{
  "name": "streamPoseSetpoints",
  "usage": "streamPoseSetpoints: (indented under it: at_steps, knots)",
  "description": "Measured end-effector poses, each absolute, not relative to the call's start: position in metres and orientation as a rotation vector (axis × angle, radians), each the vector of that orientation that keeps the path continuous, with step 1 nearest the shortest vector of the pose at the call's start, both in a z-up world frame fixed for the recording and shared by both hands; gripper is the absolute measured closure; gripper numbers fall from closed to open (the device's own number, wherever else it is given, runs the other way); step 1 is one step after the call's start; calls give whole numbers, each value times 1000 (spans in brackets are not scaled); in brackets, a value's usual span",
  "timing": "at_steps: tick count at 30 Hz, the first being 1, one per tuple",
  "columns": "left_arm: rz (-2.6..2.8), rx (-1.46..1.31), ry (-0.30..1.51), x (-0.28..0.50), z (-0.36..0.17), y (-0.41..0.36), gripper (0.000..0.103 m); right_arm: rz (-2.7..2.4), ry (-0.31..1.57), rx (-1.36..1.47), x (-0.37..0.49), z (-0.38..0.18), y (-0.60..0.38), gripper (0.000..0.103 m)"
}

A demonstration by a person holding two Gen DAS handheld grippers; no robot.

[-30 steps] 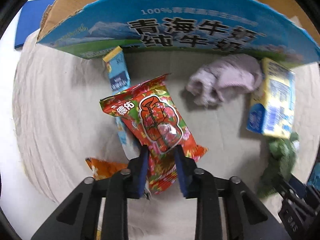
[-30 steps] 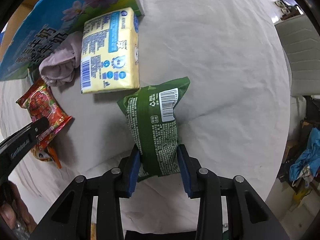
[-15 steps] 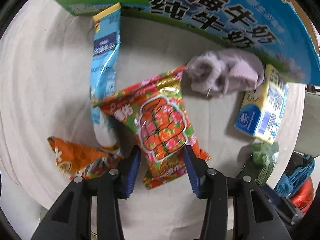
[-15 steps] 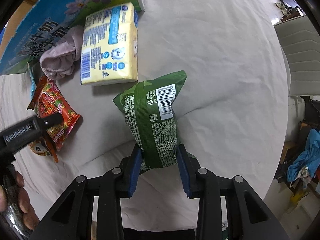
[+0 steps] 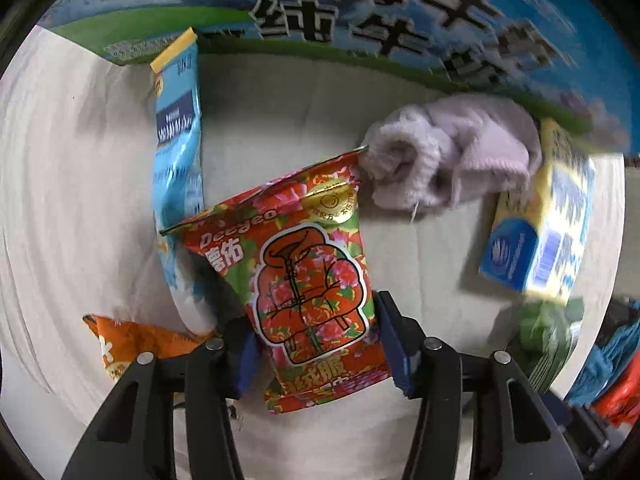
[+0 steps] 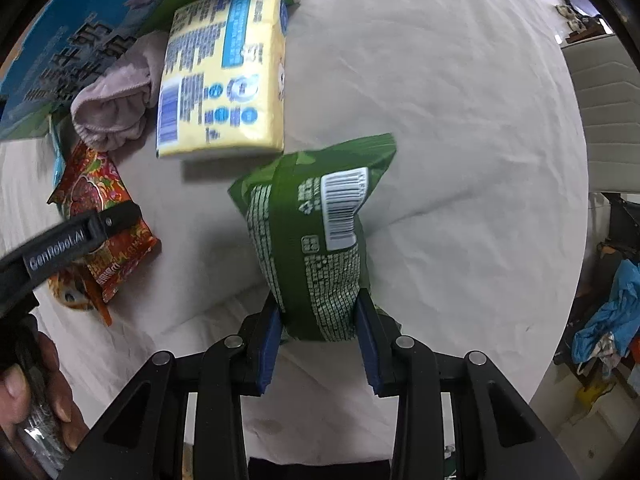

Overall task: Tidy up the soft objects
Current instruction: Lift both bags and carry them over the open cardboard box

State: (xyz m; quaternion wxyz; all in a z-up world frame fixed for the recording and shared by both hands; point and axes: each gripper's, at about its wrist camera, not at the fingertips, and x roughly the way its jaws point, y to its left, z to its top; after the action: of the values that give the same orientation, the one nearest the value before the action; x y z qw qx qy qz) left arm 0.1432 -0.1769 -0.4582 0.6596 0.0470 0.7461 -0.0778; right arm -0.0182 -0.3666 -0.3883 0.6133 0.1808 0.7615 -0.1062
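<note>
My left gripper [image 5: 316, 340] stands open around a red flowered snack bag [image 5: 304, 276] that lies on the white cloth, jaws apart on either side of it. My right gripper [image 6: 318, 332] is shut on a green snack bag [image 6: 316, 236] and holds it above the cloth. The red bag [image 6: 100, 208] and the left gripper's arm also show in the right wrist view. A lilac knitted cloth [image 5: 448, 152] lies against the blue milk carton box [image 5: 360, 8]. A yellow tissue pack [image 6: 224, 72] lies beside it.
A light blue sachet [image 5: 178, 140] and an orange snack bag [image 5: 132, 344] lie left of the red bag. The tissue pack [image 5: 548, 216] and green bag [image 5: 544, 328] show at the right of the left wrist view. The table edge curves at the right [image 6: 560, 240].
My left gripper opened and let the red bag settle on the cloth while moving closer to the box. My right gripper keeps hold of the green bag and has shifted slightly.
</note>
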Motion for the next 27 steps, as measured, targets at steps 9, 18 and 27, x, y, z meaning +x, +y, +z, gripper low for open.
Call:
streamPoseSetpoints:
  at_steps: [9,18,27]
  knots:
    - [-309,217,1770,61,-471,-187,53,-142,1804,410,-35,-403,-361,64]
    - [-241,269,1728,60,-489,-221,50,-138,1757,387,-32,-406,-363,53]
    - [-222,271,1676,39,-468,-231,59,-130,1773,398,-43,-406,-355,67]
